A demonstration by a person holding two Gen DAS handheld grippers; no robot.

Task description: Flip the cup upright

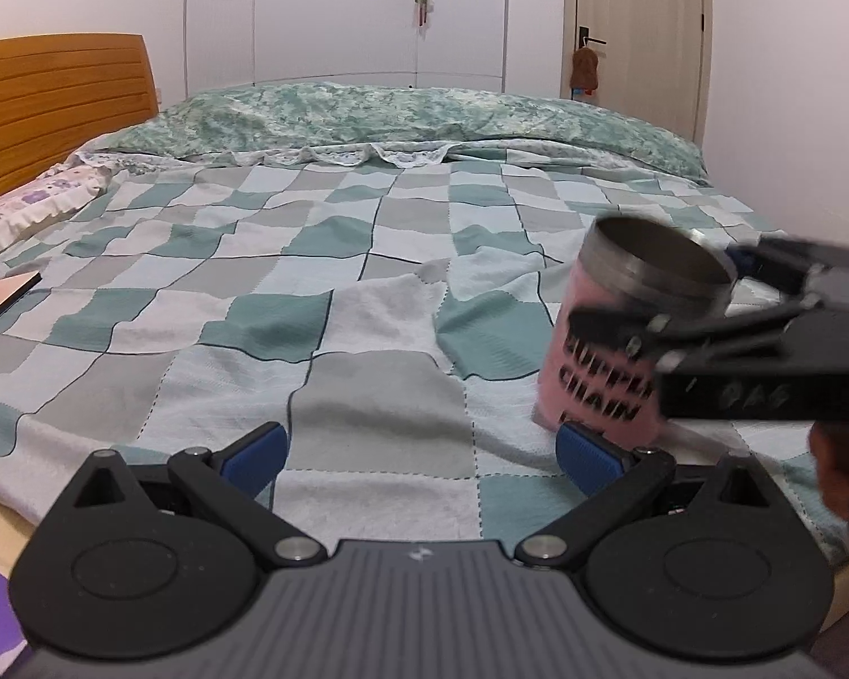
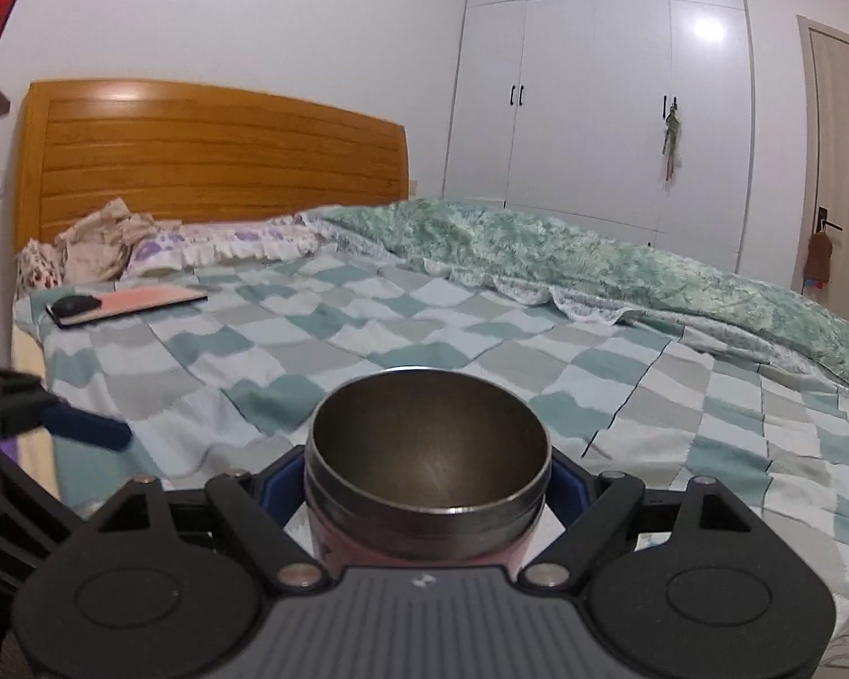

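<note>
Right gripper (image 2: 427,486): its two blue-padded fingers are closed on the cup (image 2: 427,475), one pad pressed against each side of the body just below the metal rim. The cup sits between the fingers with its open mouth facing up and slightly away from the wrist; the dark metal interior is visible. Its pink body continues down behind the gripper housing and is mostly hidden in the right wrist view.

In the left wrist view the same cup (image 1: 611,351) appears ahead of and to the right of the left fingers. It is close to upright, tilted a little. The wall is pink with black lettering, blurred and not legible. The right gripper (image 1: 645,311) clamps it from the right side, one finger crossing the front of the pink wall. Whether the base touches the bedspread (image 1: 368,283) cannot be told; the lower edge is partly hidden behind the left gripper's right pad.

Left gripper (image 1: 421,461): fingers spread wide apart, nothing between them. Only checked bedspread lies ahead between the pads. The cup is just beyond the right fingertip, outside the gap.

A pink flat item (image 2: 136,303) with a dark object resting on it lies far ahead and left of the right fingers, near the pillows (image 2: 158,249) at the headboard (image 2: 215,164).
</note>
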